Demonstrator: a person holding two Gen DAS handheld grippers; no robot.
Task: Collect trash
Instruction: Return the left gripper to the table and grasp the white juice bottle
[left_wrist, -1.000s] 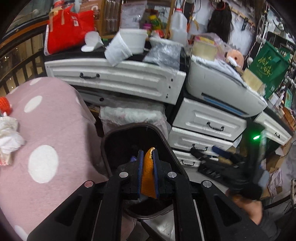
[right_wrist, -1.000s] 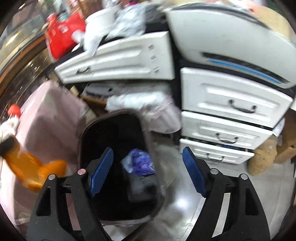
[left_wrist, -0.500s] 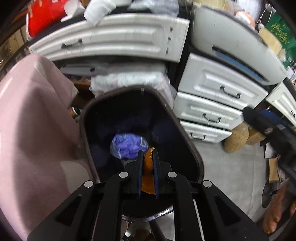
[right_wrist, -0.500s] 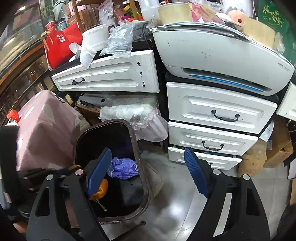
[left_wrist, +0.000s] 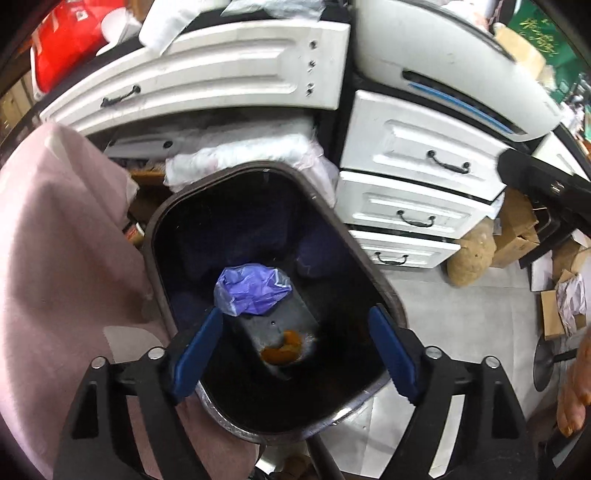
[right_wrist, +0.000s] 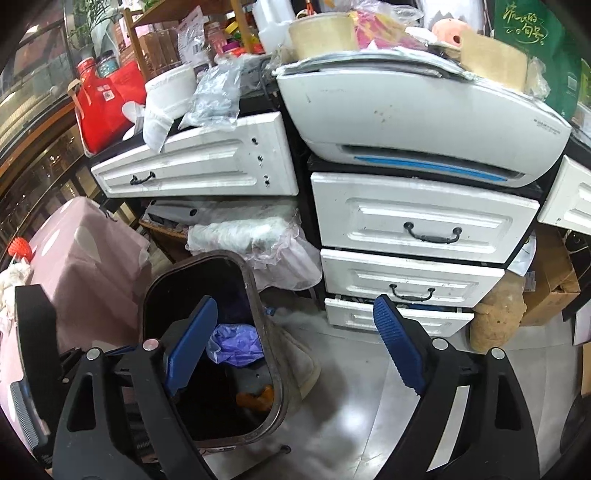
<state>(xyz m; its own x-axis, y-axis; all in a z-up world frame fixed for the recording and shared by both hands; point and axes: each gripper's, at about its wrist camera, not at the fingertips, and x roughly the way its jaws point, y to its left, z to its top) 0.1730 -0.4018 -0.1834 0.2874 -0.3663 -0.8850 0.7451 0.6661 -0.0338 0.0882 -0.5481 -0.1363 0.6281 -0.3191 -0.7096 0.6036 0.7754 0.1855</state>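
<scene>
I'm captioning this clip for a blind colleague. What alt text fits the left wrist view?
Seen from above, the left gripper hangs over an open black trash bin, its blue-padded jaws opening with nothing between them. An orange peel and a crumpled purple plastic bag lie at the bin's bottom. White drawers stand behind; a pink cloth lies left.

Ahead of my right claw I see white drawers (right_wrist: 421, 225) with black handles, and a white printer (right_wrist: 424, 122) stacked on top. Left of it a pink spotted cloth (right_wrist: 92, 258) drapes down. Further up sits a red bag (right_wrist: 107, 107); cardboard boxes (right_wrist: 554, 288) lie off right.
</scene>
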